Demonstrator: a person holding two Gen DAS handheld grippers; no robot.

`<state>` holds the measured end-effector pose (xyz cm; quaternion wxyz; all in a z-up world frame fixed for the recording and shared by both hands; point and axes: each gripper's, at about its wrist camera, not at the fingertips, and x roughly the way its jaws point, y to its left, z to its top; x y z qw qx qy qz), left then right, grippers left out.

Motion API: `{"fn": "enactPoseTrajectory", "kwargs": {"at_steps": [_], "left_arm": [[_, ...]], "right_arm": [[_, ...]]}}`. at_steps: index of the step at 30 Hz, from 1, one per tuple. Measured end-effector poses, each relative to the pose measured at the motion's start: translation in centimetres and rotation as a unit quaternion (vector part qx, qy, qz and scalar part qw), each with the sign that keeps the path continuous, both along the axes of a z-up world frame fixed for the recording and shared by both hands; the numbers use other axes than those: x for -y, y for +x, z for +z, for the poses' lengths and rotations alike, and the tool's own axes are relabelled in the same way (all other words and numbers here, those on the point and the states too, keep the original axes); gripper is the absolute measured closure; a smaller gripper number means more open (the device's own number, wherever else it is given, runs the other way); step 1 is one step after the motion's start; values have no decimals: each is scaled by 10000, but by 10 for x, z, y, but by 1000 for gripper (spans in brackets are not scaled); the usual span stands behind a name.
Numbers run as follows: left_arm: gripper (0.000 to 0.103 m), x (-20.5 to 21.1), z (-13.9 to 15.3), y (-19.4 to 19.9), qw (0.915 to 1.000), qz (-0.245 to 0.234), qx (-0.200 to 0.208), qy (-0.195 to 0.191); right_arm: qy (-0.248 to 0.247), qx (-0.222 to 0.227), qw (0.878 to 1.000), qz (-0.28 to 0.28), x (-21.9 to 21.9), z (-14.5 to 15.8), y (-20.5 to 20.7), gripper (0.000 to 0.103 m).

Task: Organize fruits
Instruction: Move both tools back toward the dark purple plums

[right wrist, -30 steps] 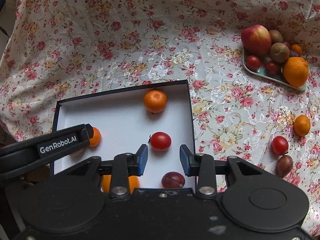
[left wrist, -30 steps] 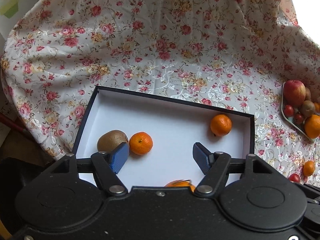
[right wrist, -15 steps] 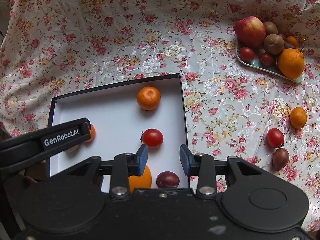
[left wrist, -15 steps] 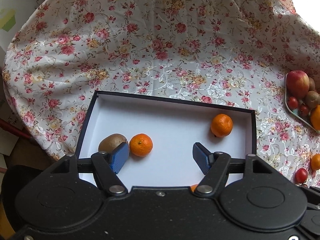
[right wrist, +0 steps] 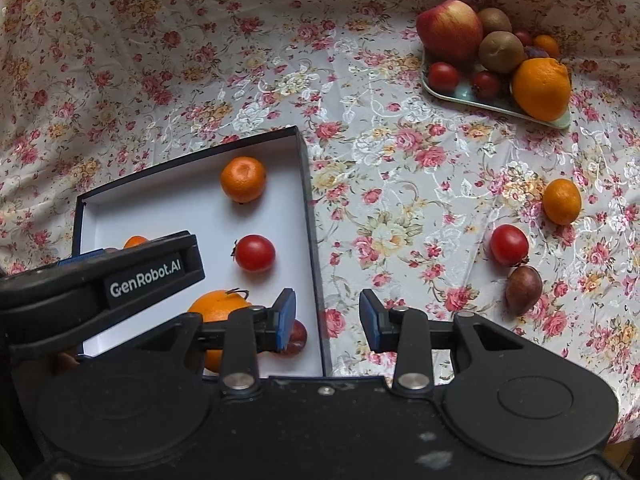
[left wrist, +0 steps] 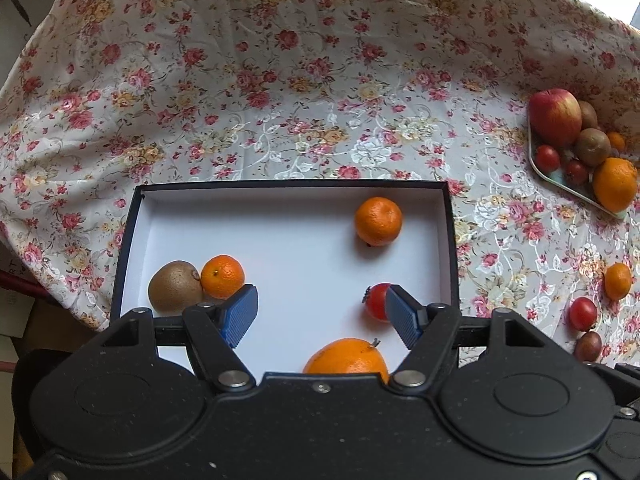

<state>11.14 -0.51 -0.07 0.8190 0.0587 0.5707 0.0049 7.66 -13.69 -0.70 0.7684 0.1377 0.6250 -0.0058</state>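
Left wrist view: left tongs [left wrist: 322, 316] wide open, empty, above box [left wrist: 450, 240]. Large orange [left wrist: 346, 356] half hidden behind tongs body; tomato [left wrist: 376, 302] partly behind right finger. Kiwi [left wrist: 175, 286] touching mandarin [left wrist: 222, 276]. Floral cloth [left wrist: 280, 100] covers bench.

Right wrist view: right tongs [right wrist: 327, 320] open, empty, straddling box wall. Dark fruit [right wrist: 298, 334] mostly hidden behind finger, kind unclear. Plate [right wrist: 472, 96] heaped with fruit at far right; loose tomato [right wrist: 509, 245] on cloth.
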Motion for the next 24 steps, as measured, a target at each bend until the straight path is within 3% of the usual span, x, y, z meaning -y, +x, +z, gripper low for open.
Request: {"fn": "enactPoseTrajectory", "kwargs": {"at_steps": [12,18,24], "left_arm": [[31,55,-6,-10,9984,-519,-219,-29],[31,87,-19,-17,9939,-848,-678,-179],[31,119,-30,-28,9856,-1215,-1096,-437]], "right_arm": [[-60,-278,9982,-520,60,-9,-14,64],[-153,-786,9923,-944,100,-27,-20,65],[-22,-1449,9753,-1666,154,-51,-36,65]]}}
